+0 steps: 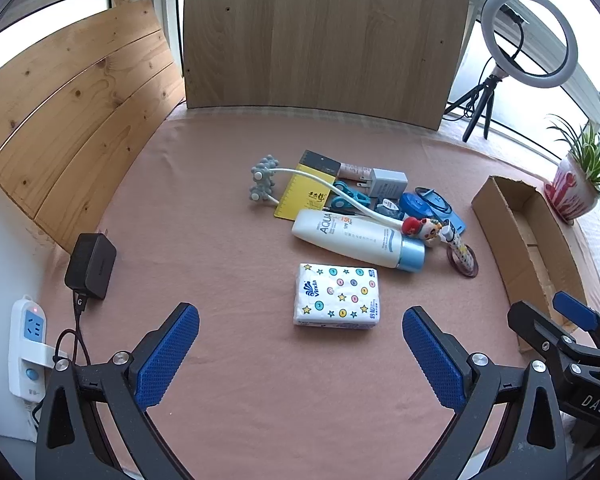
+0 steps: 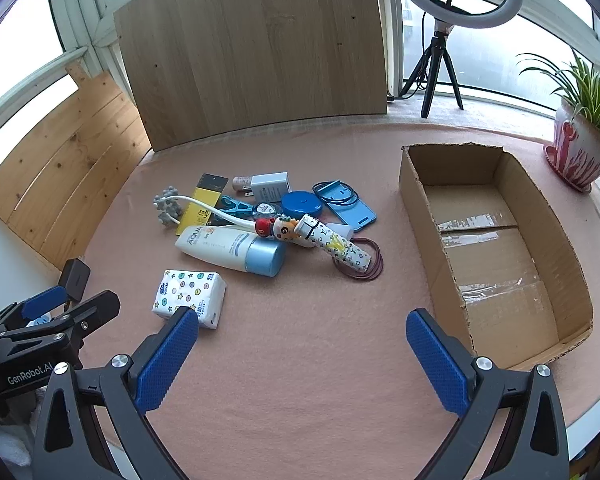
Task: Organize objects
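Observation:
A pile of small objects lies mid-table on the pink cloth: a white AQUA bottle (image 1: 352, 240) (image 2: 228, 249) with a blue cap, a yellow ruler (image 1: 306, 192), a grey charger plug (image 1: 386, 184), a blue phone case (image 2: 350, 206) and a patterned tube (image 2: 338, 246). A tissue pack (image 1: 337, 296) (image 2: 190, 294) sits apart, nearest me. My left gripper (image 1: 300, 356) is open just short of the tissue pack, holding nothing. My right gripper (image 2: 302, 356) is open over bare cloth between the tissue pack and an empty cardboard box (image 2: 496, 240) (image 1: 524, 240).
Wooden boards (image 1: 324, 36) stand along the back and left. A black adapter (image 1: 91, 266) and a white power strip (image 1: 26, 344) lie at the left edge. A ring light on a tripod (image 1: 528, 40) and a potted plant (image 2: 582, 136) stand at the back right.

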